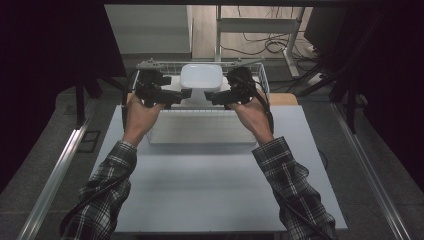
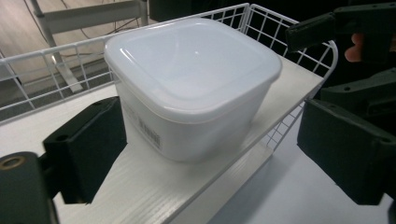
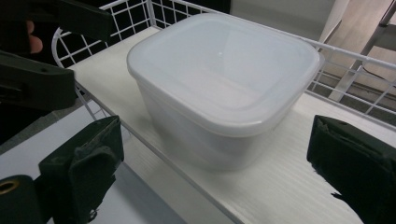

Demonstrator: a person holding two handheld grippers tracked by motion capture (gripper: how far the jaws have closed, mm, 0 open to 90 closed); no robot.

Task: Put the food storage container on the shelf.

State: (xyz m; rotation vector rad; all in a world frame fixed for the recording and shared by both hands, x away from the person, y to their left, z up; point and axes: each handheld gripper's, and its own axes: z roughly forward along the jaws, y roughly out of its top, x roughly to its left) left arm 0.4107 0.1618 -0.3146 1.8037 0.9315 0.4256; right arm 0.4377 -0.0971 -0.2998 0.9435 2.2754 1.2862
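Observation:
A white, lidded plastic container [image 1: 201, 77] [image 2: 191, 79] [image 3: 224, 74] stands upright on a white board shelf [image 1: 175, 84] [image 2: 154, 186] [image 3: 280, 182] with a wire rim. My left gripper [image 1: 180, 89] [image 2: 217, 135] is open at the container's front left, with its jaws spread wider than the container and apart from it. My right gripper [image 1: 217, 91] [image 3: 219, 154] is open at the front right, its jaws also wide on either side of the container without touching it. Each gripper view shows the other gripper at its edge.
A pale flat slab [image 1: 200, 127] lies on the grey-blue table [image 1: 220, 190] just in front of the shelf. The wire rim [image 1: 262, 75] stands along the shelf's back and sides. Behind are a metal desk frame [image 1: 255, 25] and floor cables [image 1: 265, 45].

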